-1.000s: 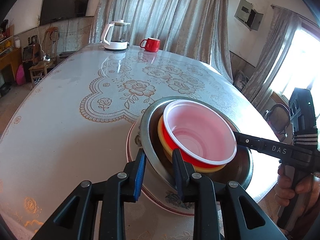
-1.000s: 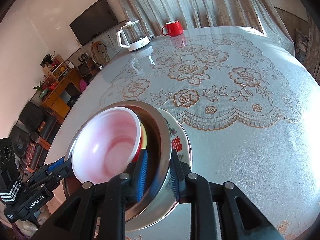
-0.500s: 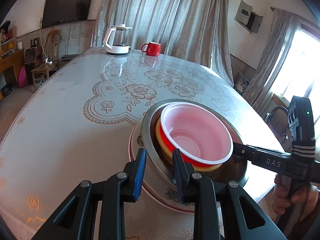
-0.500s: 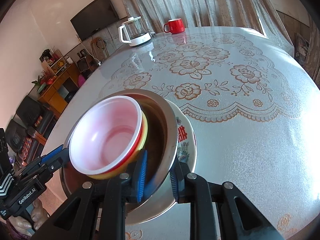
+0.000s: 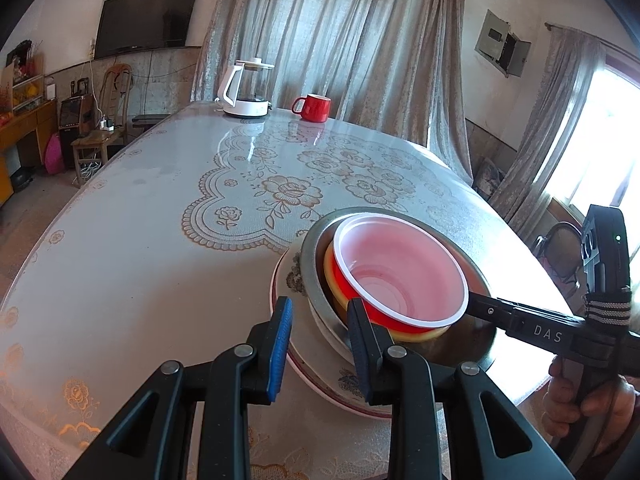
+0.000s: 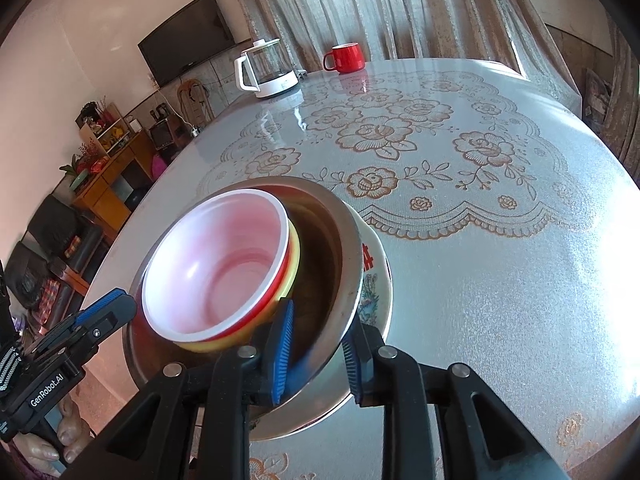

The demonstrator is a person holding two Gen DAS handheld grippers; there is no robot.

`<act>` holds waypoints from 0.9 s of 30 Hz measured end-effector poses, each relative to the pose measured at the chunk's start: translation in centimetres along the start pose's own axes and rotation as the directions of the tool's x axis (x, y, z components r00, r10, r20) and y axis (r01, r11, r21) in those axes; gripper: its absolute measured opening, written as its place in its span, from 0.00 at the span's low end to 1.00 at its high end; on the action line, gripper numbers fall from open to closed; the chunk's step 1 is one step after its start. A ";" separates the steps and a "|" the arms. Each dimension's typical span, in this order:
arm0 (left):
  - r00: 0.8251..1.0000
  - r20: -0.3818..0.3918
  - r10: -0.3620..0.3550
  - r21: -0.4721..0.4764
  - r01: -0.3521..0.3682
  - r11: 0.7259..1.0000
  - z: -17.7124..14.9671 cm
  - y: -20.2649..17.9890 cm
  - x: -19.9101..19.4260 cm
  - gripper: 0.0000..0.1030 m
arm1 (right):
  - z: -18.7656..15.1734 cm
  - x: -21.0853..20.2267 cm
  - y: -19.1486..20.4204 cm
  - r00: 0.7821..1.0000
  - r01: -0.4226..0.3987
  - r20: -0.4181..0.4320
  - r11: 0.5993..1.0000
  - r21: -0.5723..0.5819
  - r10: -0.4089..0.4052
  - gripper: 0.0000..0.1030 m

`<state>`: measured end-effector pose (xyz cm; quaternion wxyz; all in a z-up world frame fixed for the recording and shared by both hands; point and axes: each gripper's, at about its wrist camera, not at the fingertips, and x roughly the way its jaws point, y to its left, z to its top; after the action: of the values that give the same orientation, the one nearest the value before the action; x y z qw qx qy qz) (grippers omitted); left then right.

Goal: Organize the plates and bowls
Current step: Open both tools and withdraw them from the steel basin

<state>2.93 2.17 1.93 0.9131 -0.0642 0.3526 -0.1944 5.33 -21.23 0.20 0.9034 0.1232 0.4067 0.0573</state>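
My round lace-covered table has the flowered china plate near its edge, steel basin on it, yellow bowl and red plastic bowl nested inside. My left gripper and right gripper straddle the basin's rim, jaws easing open.

Daylight from a window to the right washes a room hung with grey curtains, a dark television mounted on the far wall, and a wooden chair and cabinet standing off left.
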 end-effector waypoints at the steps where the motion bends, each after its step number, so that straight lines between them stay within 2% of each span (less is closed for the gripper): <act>1: 1.000 0.004 0.001 -0.003 -0.001 1.000 0.0 0.0 -0.1 0.29 | -0.1 -0.1 0.0 1.000 -0.002 0.006 1.000 0.001 0.002 0.24; 7: 0.999 0.023 0.039 -0.015 -0.038 0.999 -0.1 0.2 -0.7 0.31 | -0.6 -0.9 0.2 0.999 0.014 0.033 1.000 -0.007 -0.014 0.25; 10: 0.996 0.038 0.077 -0.016 -0.077 0.997 -0.2 0.2 -1.1 0.40 | -0.9 -1.5 0.5 0.998 0.038 0.057 0.999 -0.021 -0.037 0.26; 14: 0.993 0.056 0.101 -0.023 -0.100 0.995 -0.4 0.2 -1.6 0.42 | -1.5 -2.4 0.8 0.992 0.081 0.105 0.996 -0.037 -0.077 0.28; 17: 0.986 0.080 0.147 -0.012 -0.147 0.989 -0.7 -0.1 -2.1 0.48 | -1.9 -3.6 1.3 0.983 0.103 0.155 0.994 -0.047 -0.095 0.32; 23: 0.964 0.148 0.222 -0.011 -0.222 0.975 -1.4 -0.6 -3.2 0.58 | -3.2 -5.1 2.9 0.955 0.198 0.240 0.978 -0.073 -0.175 0.36; 27: 0.957 0.166 0.239 0.000 -0.242 0.970 -1.9 -1.1 -3.3 0.64 | -4.4 -5.4 4.3 0.927 0.271 0.294 0.958 -0.090 -0.234 0.40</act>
<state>-0.90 2.57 2.87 0.9565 -0.0276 0.2793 -0.0794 -1.60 -17.45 2.45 0.9578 0.0179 0.2824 -0.0513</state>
